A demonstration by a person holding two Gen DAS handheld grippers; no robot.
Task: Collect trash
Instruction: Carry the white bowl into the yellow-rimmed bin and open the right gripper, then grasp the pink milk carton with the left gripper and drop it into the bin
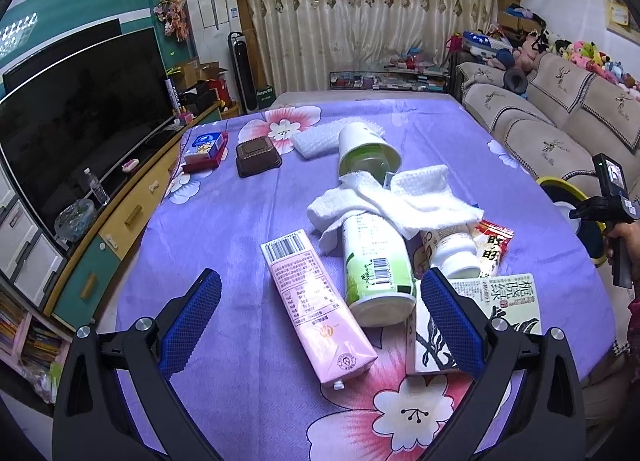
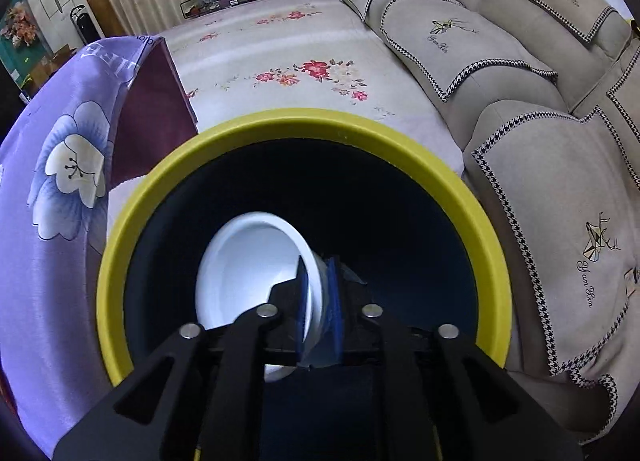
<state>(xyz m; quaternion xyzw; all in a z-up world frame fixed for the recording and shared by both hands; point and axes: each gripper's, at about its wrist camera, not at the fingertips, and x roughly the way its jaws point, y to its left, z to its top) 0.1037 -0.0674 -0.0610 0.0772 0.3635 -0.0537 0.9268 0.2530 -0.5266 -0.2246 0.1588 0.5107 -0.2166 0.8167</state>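
The right gripper [image 2: 318, 293] hangs over the mouth of a yellow-rimmed bin [image 2: 304, 121], its blue pads either side of the wall of a white paper bowl [image 2: 248, 273]; whether they press on it is hard to make out, and the bowl's lower edge is hidden behind the gripper body. The left gripper [image 1: 320, 301] is spread wide above the purple flowered cloth [image 1: 224, 221], nothing between its fingers. Under it lie a pink carton [image 1: 316, 309] and a green-and-white cup [image 1: 376, 269], partly covered by a white towel [image 1: 384, 197]. A box [image 1: 500, 301] is cut off by the right finger
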